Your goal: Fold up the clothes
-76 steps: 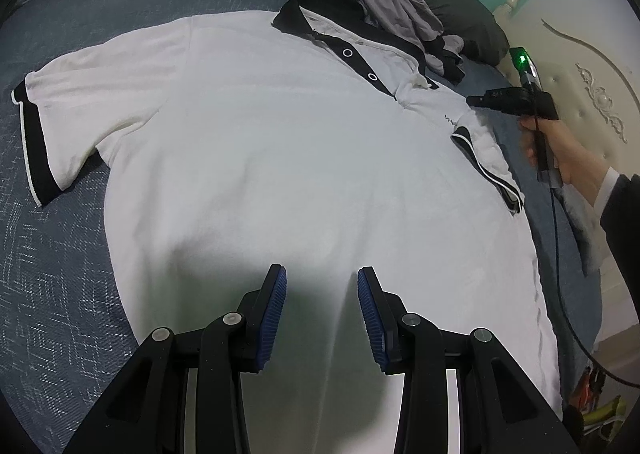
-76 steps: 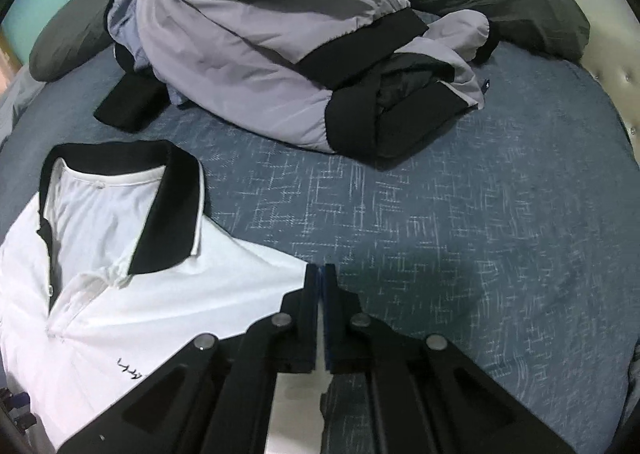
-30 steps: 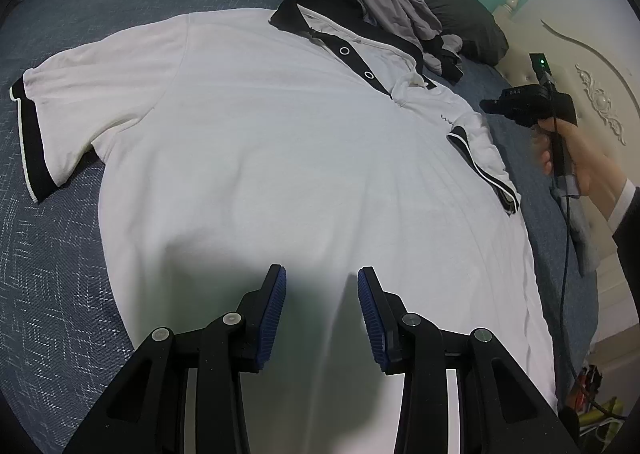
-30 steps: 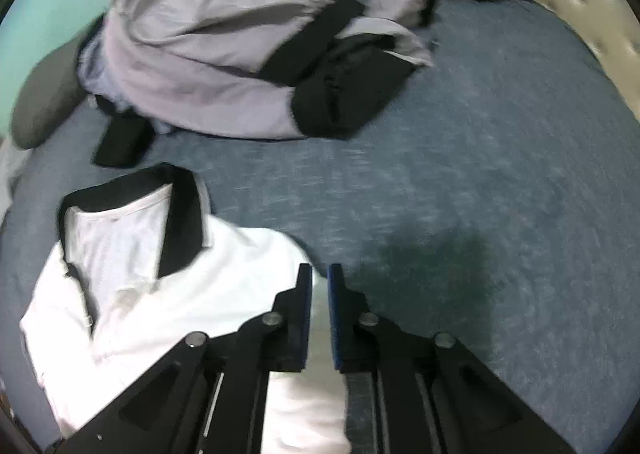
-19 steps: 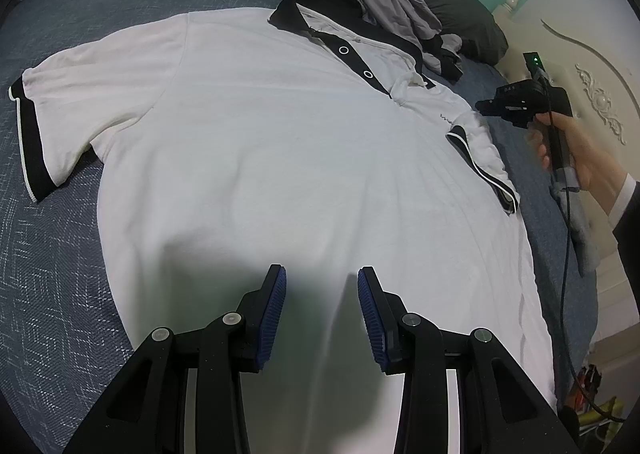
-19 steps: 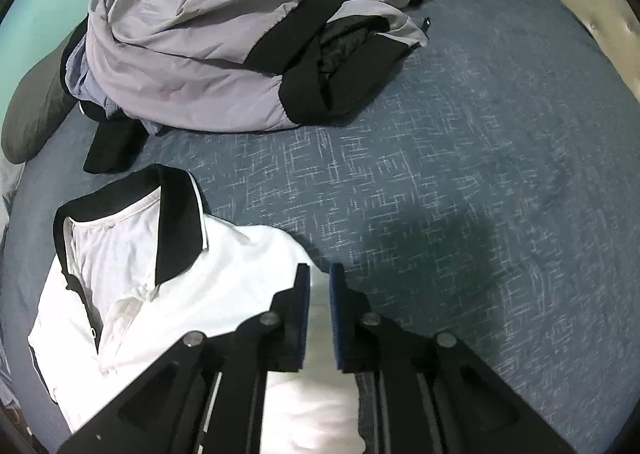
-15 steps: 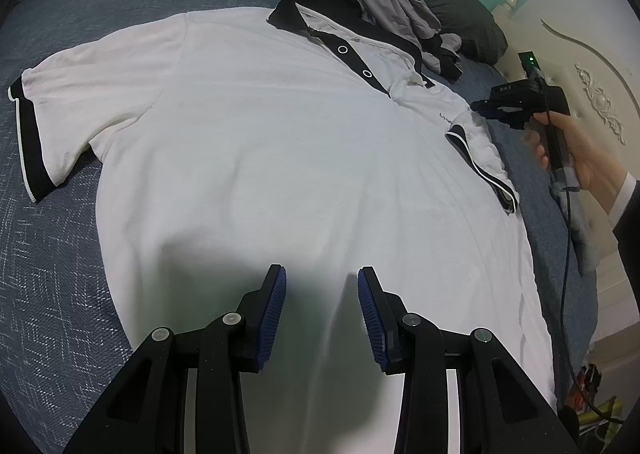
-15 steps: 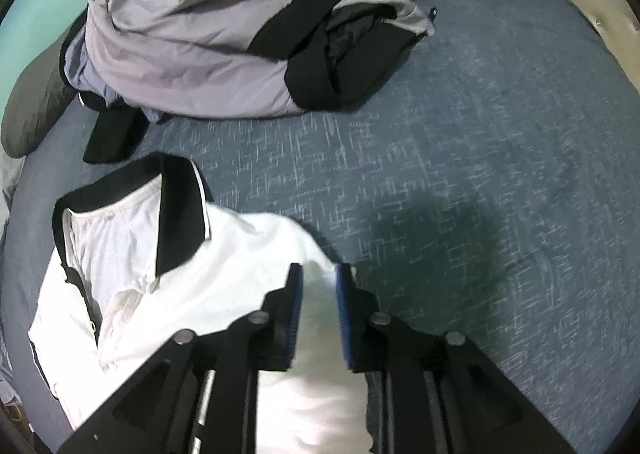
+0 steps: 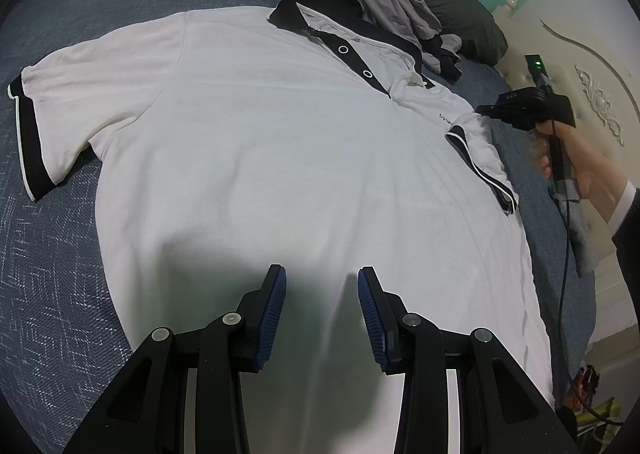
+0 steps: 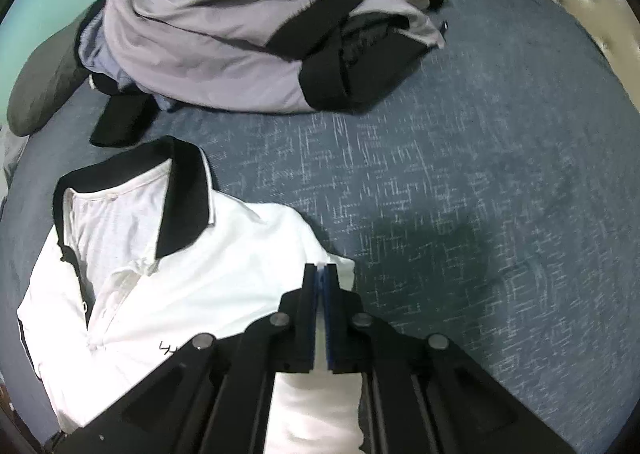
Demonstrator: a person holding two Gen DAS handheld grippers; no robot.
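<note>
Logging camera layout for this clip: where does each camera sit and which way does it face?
Left wrist: on the left gripper, angled down over the white polo shirt; right gripper and hand show.
Right wrist: on the right gripper, shut at the polo's shoulder, facing the grey jacket.
Shared: polo, jacket, bed.

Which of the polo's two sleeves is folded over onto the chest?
The sleeve by the right tongs, the one with its black cuff turned onto the white polo. The other sleeve lies flat on the bed.
</note>
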